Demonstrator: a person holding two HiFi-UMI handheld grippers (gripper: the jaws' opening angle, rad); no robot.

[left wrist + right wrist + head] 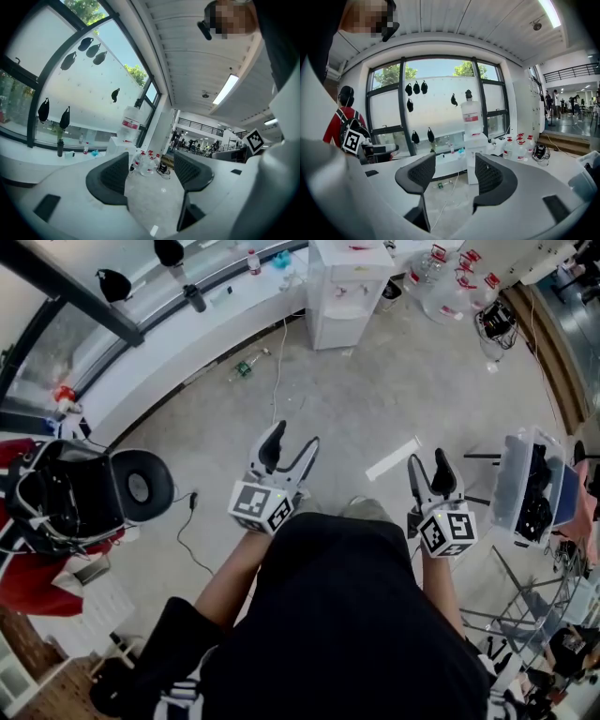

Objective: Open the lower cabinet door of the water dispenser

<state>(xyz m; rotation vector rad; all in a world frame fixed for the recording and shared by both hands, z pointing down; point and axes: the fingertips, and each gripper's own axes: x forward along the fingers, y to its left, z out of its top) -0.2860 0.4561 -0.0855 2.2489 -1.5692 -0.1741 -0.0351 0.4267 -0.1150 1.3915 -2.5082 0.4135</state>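
The white water dispenser (345, 292) stands far off on the floor against the window counter, with a big bottle (471, 116) upside down on top. Its lower cabinet door (339, 329) looks closed. My left gripper (294, 441) and right gripper (427, 465) are held side by side in front of the person's body, well short of the dispenser. Both are open with nothing between the jaws. In the right gripper view the dispenser (471, 157) shows between the pads of my right gripper (454, 176). In the left gripper view my left gripper (150, 176) has the dispenser (119, 143) just left of centre.
Several water bottles (442, 282) stand right of the dispenser. A cable (278, 371) and a white strip (394, 457) lie on the concrete floor. A black chair (141, 486) and a person in red (28, 573) are at the left, a rack with a plastic crate (532, 486) at the right.
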